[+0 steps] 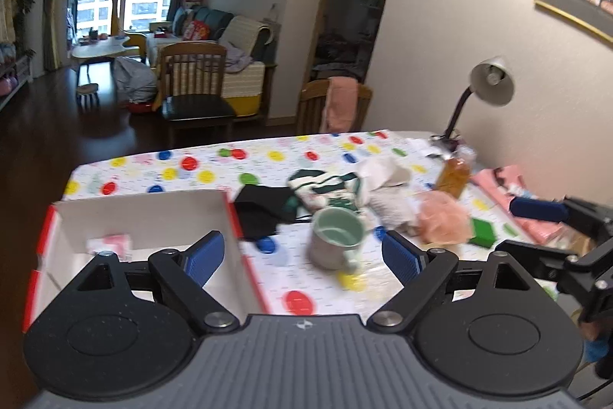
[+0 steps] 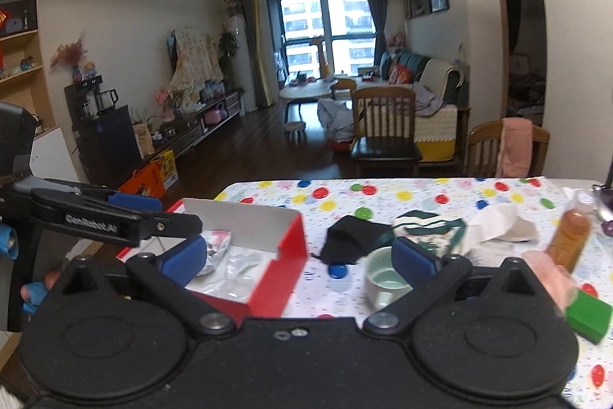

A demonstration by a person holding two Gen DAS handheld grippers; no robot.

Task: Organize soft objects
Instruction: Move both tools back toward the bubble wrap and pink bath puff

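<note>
Your table (image 1: pixel 214 163), under its dotted cloth, runs to a far edge with a chair (image 1: pixel 193 79) behind it and a wall along the right side. The red-and-white box (image 1: pixel 233 217) sits at the near left, its right wall just beside the black cloth (image 1: pixel 260 211); inside it lie a pink packet (image 1: pixel 111 243) and, in the right wrist view, a crumpled patterned piece (image 2: pixel 216 248). The soft pile spreads across the middle: black cloth, green-striped fabric (image 1: pixel 325 184), white cloth (image 1: pixel 385 171), and a pink mesh puff (image 1: pixel 444 219) by the green block (image 1: pixel 483 232). The mug (image 1: pixel 337 236) stands upright on bare cloth near the box. Your left gripper (image 1: pixel 304 255) hangs over the box's right wall, jaws wide and empty. Your right gripper (image 2: pixel 299 261) likewise spreads wide, holding nothing, with the mug just inside its right finger.
</note>
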